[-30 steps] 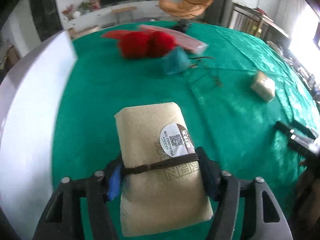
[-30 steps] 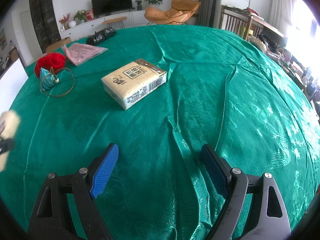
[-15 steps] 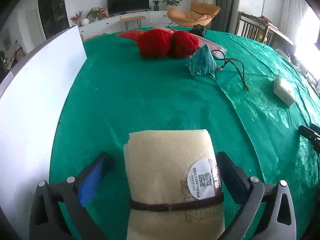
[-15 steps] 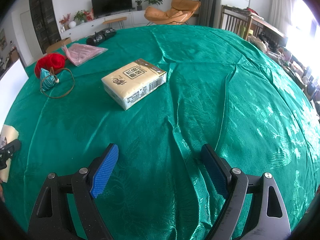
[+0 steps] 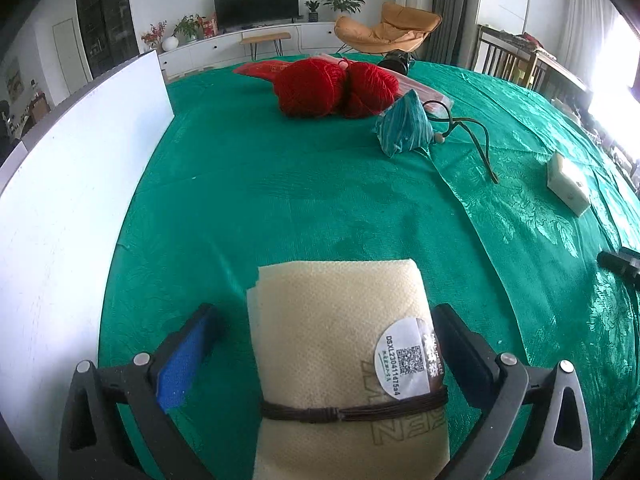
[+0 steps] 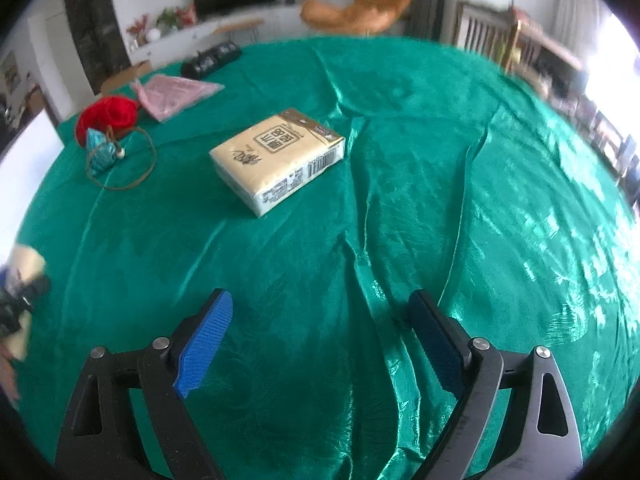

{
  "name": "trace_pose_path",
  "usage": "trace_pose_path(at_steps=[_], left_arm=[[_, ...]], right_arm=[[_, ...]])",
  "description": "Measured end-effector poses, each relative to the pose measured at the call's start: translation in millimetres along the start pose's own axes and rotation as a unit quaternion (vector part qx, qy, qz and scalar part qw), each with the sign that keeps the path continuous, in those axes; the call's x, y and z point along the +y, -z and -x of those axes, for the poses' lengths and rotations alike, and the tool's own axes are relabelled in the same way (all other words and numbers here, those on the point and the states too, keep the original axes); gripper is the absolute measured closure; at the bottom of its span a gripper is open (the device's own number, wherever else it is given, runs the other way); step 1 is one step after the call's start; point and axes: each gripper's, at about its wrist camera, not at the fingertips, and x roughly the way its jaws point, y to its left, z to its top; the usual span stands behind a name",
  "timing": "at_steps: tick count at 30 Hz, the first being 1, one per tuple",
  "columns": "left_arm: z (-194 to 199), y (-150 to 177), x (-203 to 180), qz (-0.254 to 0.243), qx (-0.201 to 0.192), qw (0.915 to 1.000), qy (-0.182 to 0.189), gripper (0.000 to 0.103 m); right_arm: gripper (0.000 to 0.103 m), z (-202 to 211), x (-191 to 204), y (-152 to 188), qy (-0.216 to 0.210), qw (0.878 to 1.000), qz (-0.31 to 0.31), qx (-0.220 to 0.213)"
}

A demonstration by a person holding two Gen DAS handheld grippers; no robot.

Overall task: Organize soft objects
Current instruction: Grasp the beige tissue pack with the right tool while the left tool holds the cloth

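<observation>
L gripper is spread wide w/ the rolled cream cloth bundle tied by a brown cord lying loose between its pads on the green satin tablecloth, prob. set near the white board at its left to group items. R gripper is wide open & empty, hovering over cloth w/ the cream tissue pack well ahead, likely next pick.

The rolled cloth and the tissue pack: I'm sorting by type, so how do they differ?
The rolled cloth is bare textured fabric bound by a dark cord; the tissue pack is a printed plastic-wrapped block with a barcode. The cloth lies between the open left gripper; the pack lies alone. Both are cream, on the green tablecloth.
</observation>
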Motion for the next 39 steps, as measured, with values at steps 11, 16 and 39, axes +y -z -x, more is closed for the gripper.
trace_pose_path(at_steps=[11,16,39], left_arm=[[-0.1,1.2,0.0,0.0,0.0,1.0,0.0,0.0],[2.0,3.3,-0.8,0.0,-0.001,1.0,0.0,0.0],[1.3,3.5,-1.3,-0.001,-0.001,1.0,-0.001,0.0]], right_arm=[[0.013,-48.9,-1.2,-99.9,-0.044,0.974,-0.211,0.066],[0.043,-57.1,45.6,-96.9,0.046,0.998,-0.024,0.03],[0.016,3.0,95.5,24.9,-0.054,0.987,0.145,-0.036]])
